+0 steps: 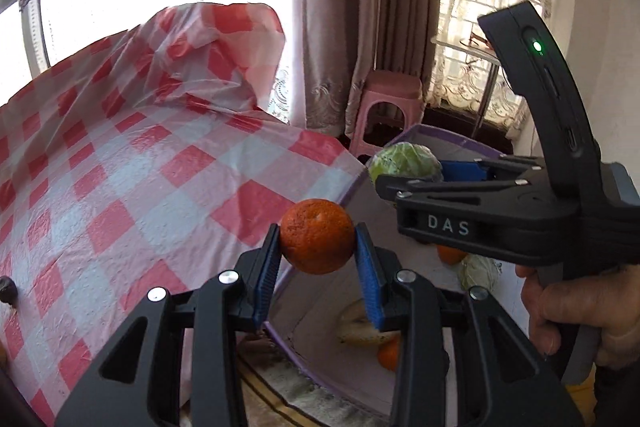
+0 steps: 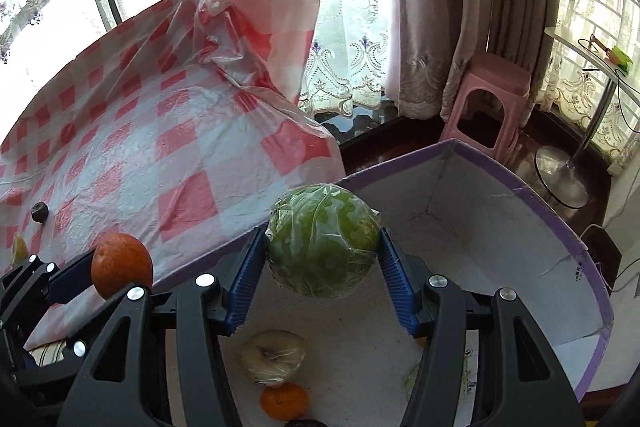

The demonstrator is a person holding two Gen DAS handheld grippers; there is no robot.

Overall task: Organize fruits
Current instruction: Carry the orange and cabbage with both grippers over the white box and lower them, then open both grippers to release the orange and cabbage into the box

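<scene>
My left gripper [image 1: 318, 239] is shut on an orange [image 1: 318, 237], held over the corner of the table beside the purple-rimmed white box [image 1: 352, 193]. My right gripper [image 2: 322, 247] is shut on a round green fruit in clear wrap [image 2: 322, 241], held above the open box [image 2: 560, 223]. In the right wrist view the orange [image 2: 122, 265] shows at lower left, above the tablecloth. In the left wrist view the green fruit [image 1: 404, 159] sits at the far tip of the right gripper. Inside the box lie a pale wrapped fruit [image 2: 274, 357] and a small orange [image 2: 285, 401].
A red and white checked plastic cloth [image 1: 120, 167] covers the table, bunched up at the far end. A small dark fruit [image 2: 40, 213] and a yellow one [image 2: 18, 249] lie on it. A pink stool [image 2: 486, 95] stands by the curtains. A person's hand [image 1: 580, 311] grips the right handle.
</scene>
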